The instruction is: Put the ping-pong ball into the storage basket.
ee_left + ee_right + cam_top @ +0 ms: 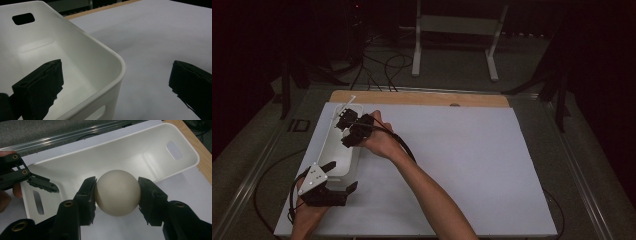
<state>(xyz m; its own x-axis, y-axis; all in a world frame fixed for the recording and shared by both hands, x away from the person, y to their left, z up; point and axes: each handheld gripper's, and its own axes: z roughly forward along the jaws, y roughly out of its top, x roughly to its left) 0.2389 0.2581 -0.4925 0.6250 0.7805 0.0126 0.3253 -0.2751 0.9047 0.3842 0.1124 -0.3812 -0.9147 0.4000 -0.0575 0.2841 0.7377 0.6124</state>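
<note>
- Presently catalogued, item one: a cream ball (117, 192), smooth and round, was clamped between the two black pads of the right gripper (117, 195). It was gripped at its widest part and hung over the near edge of the tub, above the rim rather than down inside.
- Item two: a white plastic tub (120, 157), long and narrow, with a handle slot in each end wall. It lay at the far left of the white table sheet (462, 165), its long side running near to far. Its inside looked bare in both gripper views.
- Item three: the left gripper (337, 177) stood at the near end of the tub with its jaws wide. One jaw sat inside the tub and the other outside, straddling the near right corner (117, 62). The pads did not appear to press on the wall, so nothing was held.
- Item four: the right hand (382, 140) reached across from the right, bringing its gripper over the tub.
- Step in hand, as judged: carrying the ball to the tub, with placing not yet done.
- Next move, as judged: bring the ball further in over the tub's open middle, lower it close to the floor, then ease the jaws apart so it settles without bouncing or rolling out. The left gripper was well placed to steady the tub.
</note>
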